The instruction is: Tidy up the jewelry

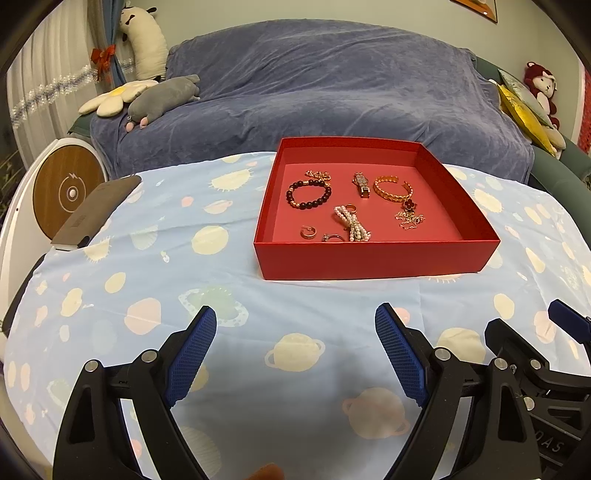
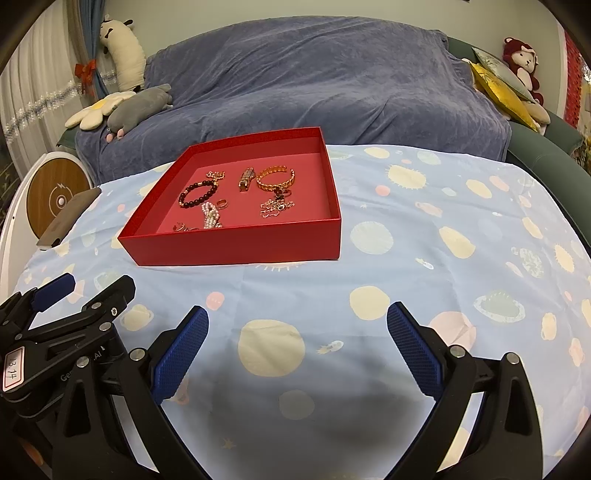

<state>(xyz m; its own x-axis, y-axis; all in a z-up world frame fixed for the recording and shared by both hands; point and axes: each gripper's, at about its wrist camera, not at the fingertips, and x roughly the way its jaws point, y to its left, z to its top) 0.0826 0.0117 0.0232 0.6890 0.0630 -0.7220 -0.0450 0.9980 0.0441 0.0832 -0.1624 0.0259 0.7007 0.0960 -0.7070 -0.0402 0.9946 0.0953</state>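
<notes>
Both grippers, L (image 1: pixel 295 321) & R (image 2: pixel 297 317), agape; square red box (image 1: pixel 373 258) w/ jewelry.

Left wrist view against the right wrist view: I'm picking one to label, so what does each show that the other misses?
Only the left wrist view shows a framed picture corner on the wall and the small hoop earring unobstructed. Only the right wrist view shows the numbered label on the left gripper. Both share the red box of jewelry, the black bead bracelet, the gold cuff, and both open grippers, left and right.
</notes>
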